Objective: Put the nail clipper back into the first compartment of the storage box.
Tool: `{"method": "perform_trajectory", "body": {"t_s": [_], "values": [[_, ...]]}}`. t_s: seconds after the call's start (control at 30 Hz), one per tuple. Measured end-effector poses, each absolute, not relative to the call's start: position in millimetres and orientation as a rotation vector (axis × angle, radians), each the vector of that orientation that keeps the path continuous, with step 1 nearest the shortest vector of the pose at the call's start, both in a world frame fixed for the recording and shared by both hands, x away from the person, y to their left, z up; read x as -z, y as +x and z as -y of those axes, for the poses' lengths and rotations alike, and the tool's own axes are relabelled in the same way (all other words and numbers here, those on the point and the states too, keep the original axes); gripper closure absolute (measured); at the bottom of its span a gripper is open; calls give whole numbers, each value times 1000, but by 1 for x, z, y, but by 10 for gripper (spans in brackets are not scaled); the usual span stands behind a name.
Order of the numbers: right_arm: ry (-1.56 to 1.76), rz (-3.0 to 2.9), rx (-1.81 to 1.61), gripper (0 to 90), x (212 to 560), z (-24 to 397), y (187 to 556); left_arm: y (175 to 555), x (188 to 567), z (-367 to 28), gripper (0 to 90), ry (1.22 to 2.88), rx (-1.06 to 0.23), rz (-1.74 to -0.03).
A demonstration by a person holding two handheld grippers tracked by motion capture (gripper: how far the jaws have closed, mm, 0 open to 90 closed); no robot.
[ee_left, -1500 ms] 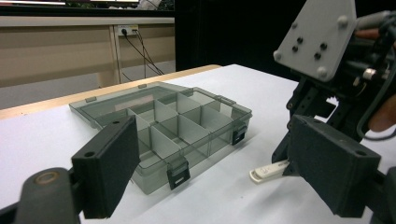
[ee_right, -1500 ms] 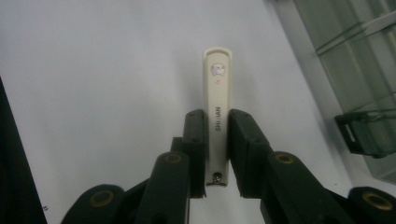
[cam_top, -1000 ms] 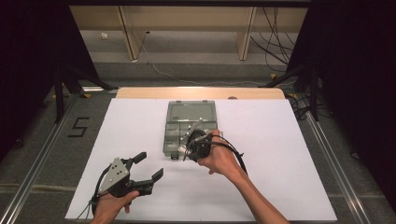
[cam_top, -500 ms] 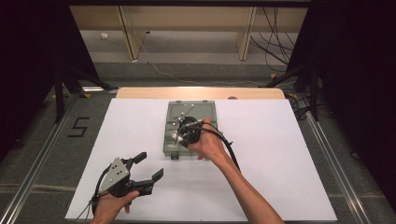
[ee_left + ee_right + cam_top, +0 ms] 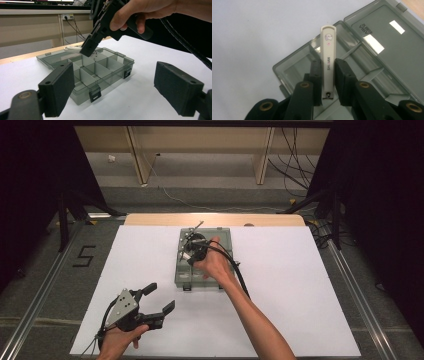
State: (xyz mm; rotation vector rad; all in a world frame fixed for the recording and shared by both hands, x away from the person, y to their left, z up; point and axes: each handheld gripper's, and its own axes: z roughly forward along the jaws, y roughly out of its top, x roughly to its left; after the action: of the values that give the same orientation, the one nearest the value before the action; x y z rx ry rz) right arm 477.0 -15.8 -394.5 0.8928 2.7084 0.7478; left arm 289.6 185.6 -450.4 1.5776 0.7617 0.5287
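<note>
I see right gripper moved forward since a second ago: then at near edge of smoky grey clear plastic compartment box, now over its far compartments, hand above box middle. Its jaws pinch slim white nail clipper by long sides, clipper tip over corner compartment near open lid. Left gripper unchanged, low over white table sheet near front-left, jaws spread wide, nothing between. Box sits at table centre, toward far edge.

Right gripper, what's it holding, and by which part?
The right gripper pinches a white nail clipper by its lower end, near the rivet. The left gripper holds nothing.
</note>
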Motion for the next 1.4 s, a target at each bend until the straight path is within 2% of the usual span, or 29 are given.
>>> {"method": "perform_trajectory", "body": {"t_s": [0.67,1.4], "values": [[1014,-2697,-676,770,406,-6,499,290,450,-186,164,1576,-528,-756],[1093,-2687,-649,769,420,-12,509,290,450,-186,164,1576,-524,-756]]}}
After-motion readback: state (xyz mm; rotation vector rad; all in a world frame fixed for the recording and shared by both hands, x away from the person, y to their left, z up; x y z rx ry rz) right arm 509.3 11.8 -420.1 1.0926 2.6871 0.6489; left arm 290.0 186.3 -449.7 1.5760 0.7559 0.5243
